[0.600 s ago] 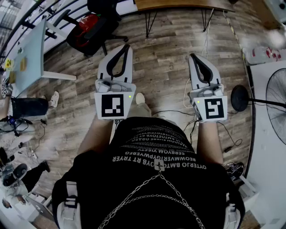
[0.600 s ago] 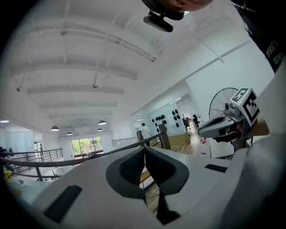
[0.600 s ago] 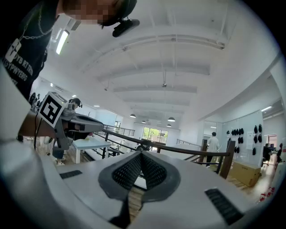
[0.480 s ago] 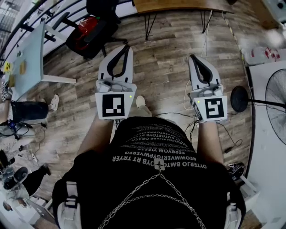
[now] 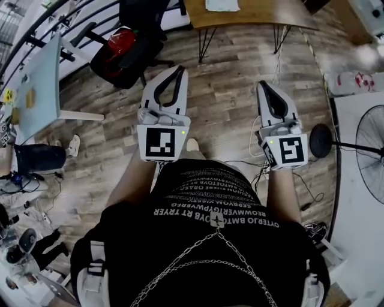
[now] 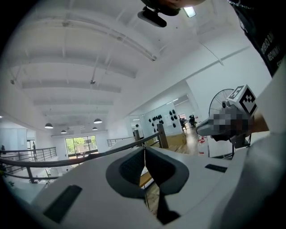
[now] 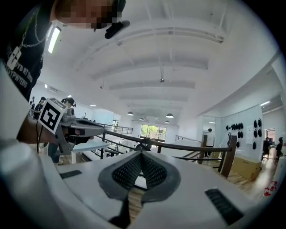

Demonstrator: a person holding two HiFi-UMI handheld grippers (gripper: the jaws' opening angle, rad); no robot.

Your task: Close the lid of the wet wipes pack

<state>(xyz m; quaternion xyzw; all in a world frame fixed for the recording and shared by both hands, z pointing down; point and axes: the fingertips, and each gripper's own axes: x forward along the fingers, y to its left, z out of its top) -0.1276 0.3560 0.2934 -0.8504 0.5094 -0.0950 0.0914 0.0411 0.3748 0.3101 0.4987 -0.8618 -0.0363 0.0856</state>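
Both grippers are held level over the wood floor [image 5: 222,78], short of the bench [image 5: 258,17], and touch nothing. The left gripper [image 5: 179,70] has its jaws pressed together on nothing, and so has the right gripper [image 5: 264,86].

No wipes pack can be made out for certain. A pale flat thing [image 5: 222,5] lies on the bench at the far edge of the head view. It may be the pack, but its lid cannot be read. It sits ahead of both grippers, between their two lines, with the left jaws slightly nearer the bench. Reaching it probably means stepping toward the bench first.
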